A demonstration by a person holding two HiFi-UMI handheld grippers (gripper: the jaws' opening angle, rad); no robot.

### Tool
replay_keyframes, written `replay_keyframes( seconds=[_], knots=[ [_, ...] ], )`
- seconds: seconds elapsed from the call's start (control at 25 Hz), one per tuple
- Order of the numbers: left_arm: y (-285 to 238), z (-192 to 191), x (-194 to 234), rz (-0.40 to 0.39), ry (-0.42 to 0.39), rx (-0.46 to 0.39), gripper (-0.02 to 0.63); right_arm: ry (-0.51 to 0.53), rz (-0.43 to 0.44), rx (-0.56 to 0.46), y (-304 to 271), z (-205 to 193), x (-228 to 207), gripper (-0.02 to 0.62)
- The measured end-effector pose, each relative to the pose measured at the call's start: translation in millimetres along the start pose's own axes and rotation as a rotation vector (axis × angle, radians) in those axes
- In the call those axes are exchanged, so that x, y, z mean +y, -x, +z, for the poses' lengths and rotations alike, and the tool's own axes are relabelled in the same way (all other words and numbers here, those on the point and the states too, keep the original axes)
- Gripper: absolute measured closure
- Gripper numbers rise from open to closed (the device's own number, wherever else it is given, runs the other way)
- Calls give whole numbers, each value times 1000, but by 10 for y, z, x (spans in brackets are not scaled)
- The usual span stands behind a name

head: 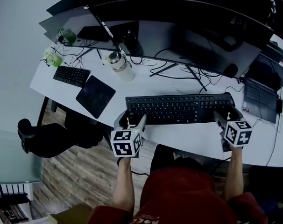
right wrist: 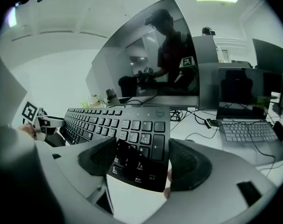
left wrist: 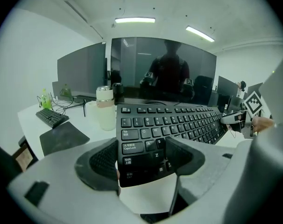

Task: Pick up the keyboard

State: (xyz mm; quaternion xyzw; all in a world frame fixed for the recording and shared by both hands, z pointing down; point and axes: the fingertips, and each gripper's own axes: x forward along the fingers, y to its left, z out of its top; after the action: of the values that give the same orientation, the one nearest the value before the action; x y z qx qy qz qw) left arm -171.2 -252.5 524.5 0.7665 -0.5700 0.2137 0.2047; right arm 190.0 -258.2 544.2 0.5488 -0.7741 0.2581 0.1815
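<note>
A long black keyboard [head: 179,108] lies across the front of the white desk [head: 188,139], below the monitor. My left gripper [head: 130,121] grips its left end. In the left gripper view the Shift and Ctrl corner of the keyboard [left wrist: 169,122] sits between the pads of the left gripper [left wrist: 141,160], with white desk showing beneath it. My right gripper [head: 224,116] grips the right end. The right gripper view shows the number-pad end of the keyboard [right wrist: 127,125] tilted between the pads of the right gripper [right wrist: 141,160].
A wide curved monitor [head: 188,31] stands behind the keyboard, over loose cables [head: 179,71]. A pale tumbler [head: 120,65], a dark mouse pad [head: 95,96] and a small second keyboard [head: 71,75] sit to the left. A laptop [head: 260,94] is on the right, a black chair [head: 48,136] lower left.
</note>
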Motion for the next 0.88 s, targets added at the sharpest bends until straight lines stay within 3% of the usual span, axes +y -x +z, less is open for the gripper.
replay_keyframes(
  seconds=[0.88],
  knots=[
    [573,1207,6,53,-99,-326,299,99,-15,-320,509,1203,227,247]
  ],
)
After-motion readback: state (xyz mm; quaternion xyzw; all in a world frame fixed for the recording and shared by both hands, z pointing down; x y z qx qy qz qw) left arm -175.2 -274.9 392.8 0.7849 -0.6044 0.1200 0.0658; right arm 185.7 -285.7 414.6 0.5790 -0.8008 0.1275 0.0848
